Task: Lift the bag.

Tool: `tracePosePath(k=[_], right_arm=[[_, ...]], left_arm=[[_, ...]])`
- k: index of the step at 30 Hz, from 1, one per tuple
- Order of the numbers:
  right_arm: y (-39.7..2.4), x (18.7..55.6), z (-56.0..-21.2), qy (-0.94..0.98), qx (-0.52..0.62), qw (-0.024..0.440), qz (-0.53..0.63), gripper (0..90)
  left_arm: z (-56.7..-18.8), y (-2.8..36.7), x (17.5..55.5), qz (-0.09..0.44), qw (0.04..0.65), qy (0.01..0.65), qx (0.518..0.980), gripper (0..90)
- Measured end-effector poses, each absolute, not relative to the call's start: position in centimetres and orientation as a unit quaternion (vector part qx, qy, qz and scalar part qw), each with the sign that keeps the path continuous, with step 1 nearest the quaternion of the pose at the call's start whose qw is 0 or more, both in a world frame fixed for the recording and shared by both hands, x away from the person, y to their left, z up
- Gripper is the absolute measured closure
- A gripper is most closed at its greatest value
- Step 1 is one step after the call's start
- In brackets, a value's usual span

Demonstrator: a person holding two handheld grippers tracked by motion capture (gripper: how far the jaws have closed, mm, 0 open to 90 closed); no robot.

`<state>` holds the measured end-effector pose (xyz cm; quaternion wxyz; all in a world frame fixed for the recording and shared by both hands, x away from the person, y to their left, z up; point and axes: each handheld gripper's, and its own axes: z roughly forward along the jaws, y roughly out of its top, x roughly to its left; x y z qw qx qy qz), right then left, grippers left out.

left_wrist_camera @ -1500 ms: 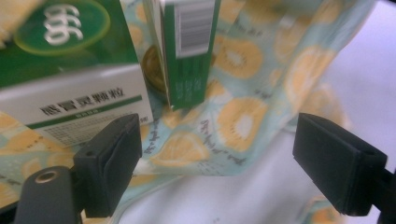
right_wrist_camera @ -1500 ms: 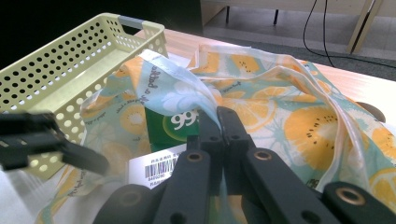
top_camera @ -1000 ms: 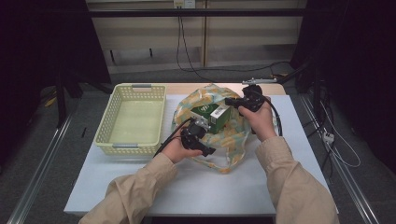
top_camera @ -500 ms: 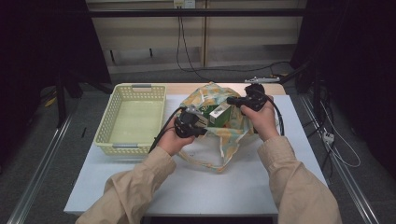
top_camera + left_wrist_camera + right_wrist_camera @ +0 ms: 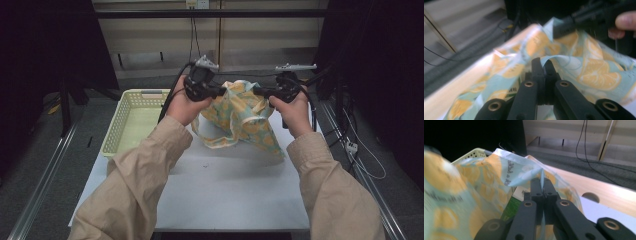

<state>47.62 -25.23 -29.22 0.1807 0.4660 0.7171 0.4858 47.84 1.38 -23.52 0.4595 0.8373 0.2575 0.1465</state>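
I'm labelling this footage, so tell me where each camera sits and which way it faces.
High view: above the person's side, facing forward and down; both sleeves, left hand-held gripper and right hand-held gripper lifting the bag.
Left gripper view: along shut jaws pinching the bag.
Right gripper view: same, basket behind.
All views share the bag.

Green box (image 5: 510,211) inside the bag (image 5: 240,117): mostly hidden by fabric, label unreadable. Bag print (image 5: 441,195) blurred in right gripper view. Basket (image 5: 131,125): near right corner hidden behind the left hand (image 5: 186,102).
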Motion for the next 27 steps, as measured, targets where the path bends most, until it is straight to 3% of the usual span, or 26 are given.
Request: tracePosePath(k=[11, 23, 25, 26, 27], right_arm=[[-26.1, 48.5, -24.3, 0.693, 0.449, 0.225, 0.517, 90.0], [-25.6, 47.7, -26.4, 0.709, 0.451, 0.191, 0.507, 89.8], [-25.6, 47.4, -26.9, 0.708, 0.450, 0.187, 0.511, 85.5], [-25.5, 47.3, -27.0, 0.707, 0.453, 0.184, 0.512, 78.2], [-25.5, 46.9, -27.4, 0.703, 0.456, 0.169, 0.519, 63.7]], left_arm=[[-19.9, 0.7, 50.2, 0.174, 0.494, 0.262, 0.811, 90.0], [-22.5, 0.4, 49.6, 0.129, 0.471, 0.246, 0.837, 89.6], [-22.8, 0.8, 49.6, 0.116, 0.469, 0.249, 0.839, 86.1], [-23.0, 1.0, 49.4, 0.120, 0.476, 0.257, 0.832, 65.2], [-23.1, 1.4, 49.3, 0.121, 0.475, 0.266, 0.830, 55.4]])
